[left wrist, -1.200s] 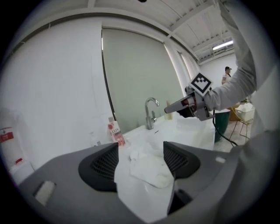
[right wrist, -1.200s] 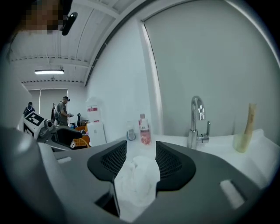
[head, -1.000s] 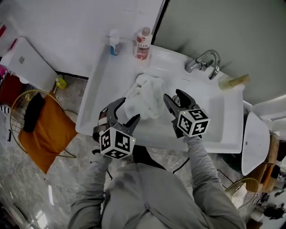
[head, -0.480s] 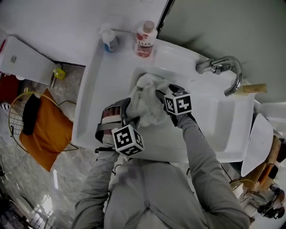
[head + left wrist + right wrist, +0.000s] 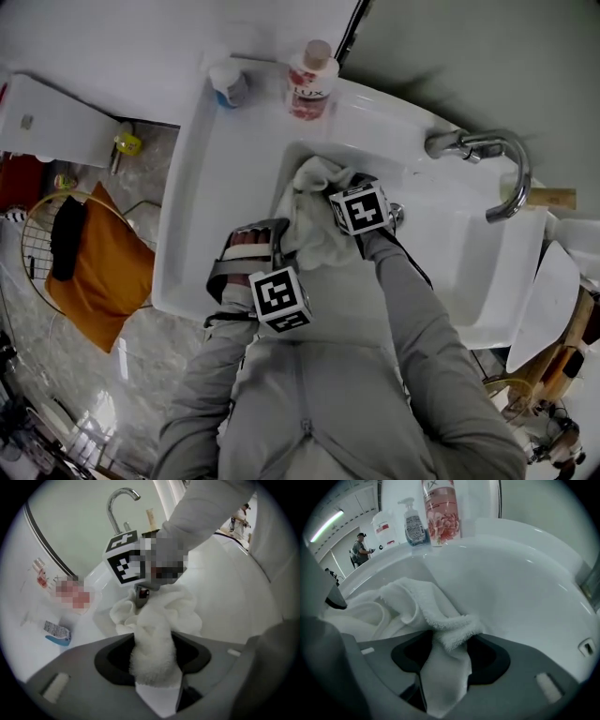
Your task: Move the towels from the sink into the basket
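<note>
The left gripper (image 5: 156,665) is nearest, by the front wall of the sink (image 5: 450,253). Its jaws have just been closing, and a thick fold of the white towel (image 5: 314,220) is squeezed between them. The right gripper (image 5: 449,663) is just past it, on the other side of the heap. Its jaws have been closing a little too, and they pinch the fluffy edge of the same heap.

I think two grips are used because the towel is big and floppy. Held at two spots, it should come up in one go and not drag.

Both arms reach down and forward, side by side, with the elbows bent. Both grippers tip steeply down into the bowl.

The towel lies in the sink, bunched up at the left end of the bowl. I cannot tell if the heap is one towel or more.

Past it, the tap (image 5: 487,159) hangs over the bowl, and a pink bottle (image 5: 309,80) stands at the back rim. The basket (image 5: 31,255) sits on the floor, well off to the left, so the lift has to swing that way.
</note>
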The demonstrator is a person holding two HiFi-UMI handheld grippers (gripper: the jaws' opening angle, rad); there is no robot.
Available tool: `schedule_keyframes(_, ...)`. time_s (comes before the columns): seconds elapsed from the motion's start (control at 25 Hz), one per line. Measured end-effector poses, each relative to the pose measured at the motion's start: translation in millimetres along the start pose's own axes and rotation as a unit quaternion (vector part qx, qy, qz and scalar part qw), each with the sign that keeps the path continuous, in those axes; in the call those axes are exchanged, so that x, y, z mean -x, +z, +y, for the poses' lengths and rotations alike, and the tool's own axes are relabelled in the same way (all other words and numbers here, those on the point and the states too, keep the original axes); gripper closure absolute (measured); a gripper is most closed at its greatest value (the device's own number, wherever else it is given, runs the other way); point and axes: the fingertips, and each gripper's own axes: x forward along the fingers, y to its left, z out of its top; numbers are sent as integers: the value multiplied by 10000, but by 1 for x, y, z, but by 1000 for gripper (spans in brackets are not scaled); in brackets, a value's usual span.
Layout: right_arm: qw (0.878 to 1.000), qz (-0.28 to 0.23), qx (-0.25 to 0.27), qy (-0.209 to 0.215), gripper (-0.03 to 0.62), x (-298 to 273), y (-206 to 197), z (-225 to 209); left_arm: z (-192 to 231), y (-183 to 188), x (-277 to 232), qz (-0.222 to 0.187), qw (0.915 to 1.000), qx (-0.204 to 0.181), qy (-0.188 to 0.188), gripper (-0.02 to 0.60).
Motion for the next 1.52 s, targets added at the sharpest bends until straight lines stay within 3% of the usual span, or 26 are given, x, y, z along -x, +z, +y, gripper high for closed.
schedule_keyframes(0.08, 9999, 65, 60, 88, 446, -1, -3, -3, -2, 1, 0, -12, 10000, -2, 11, 333)
schedule_keyframes(0.24, 9995, 102, -45, 287, 532, 1, -7, -6, -8, 6, 2, -166, 9996, 228, -67, 404)
schedule_keyframes(0.48, 9889, -498, -968, 1010, 549, 36, 5, -5, -2, 6, 20, -548, 9939, 955, -39, 425)
schedule_keyframes(0.64, 9804, -1091, -1247, 1065, 549, 86, 11, -5, 5, 14, 48, -1164, 9790, 1674, 50, 430)
schedule_keyframes(0.8, 9758, -1734, -1049, 824, 551, 144, 7, 8, 11, 27, 94, -1898, 9523, 2387, 140, 431)
schedule_keyframes(0.92, 9574, -2429, -1405, 685, 553, 200, -1, 14, 10, 32, 129, -2498, 9296, 2705, 143, 431)
schedule_keyframes(1.12, 9102, -3604, -2031, 198, 556, 297, -27, 14, 11, 36, 187, -3367, 8966, 2876, 90, 431)
schedule_keyframes(1.16, 9016, -3786, -2090, 53, 556, 316, -36, 15, 10, 38, 197, -3471, 8930, 2864, 47, 431)
schedule_keyframes(1.32, 8752, -4308, -2122, -583, 557, 390, -77, 23, 4, 47, 225, -3803, 8919, 2444, 130, 431)
schedule_keyframes(1.52, 8395, -4661, -2231, -1681, 557, 478, -149, 40, -23, 92, 250, -4456, 8739, 1926, -249, 431)
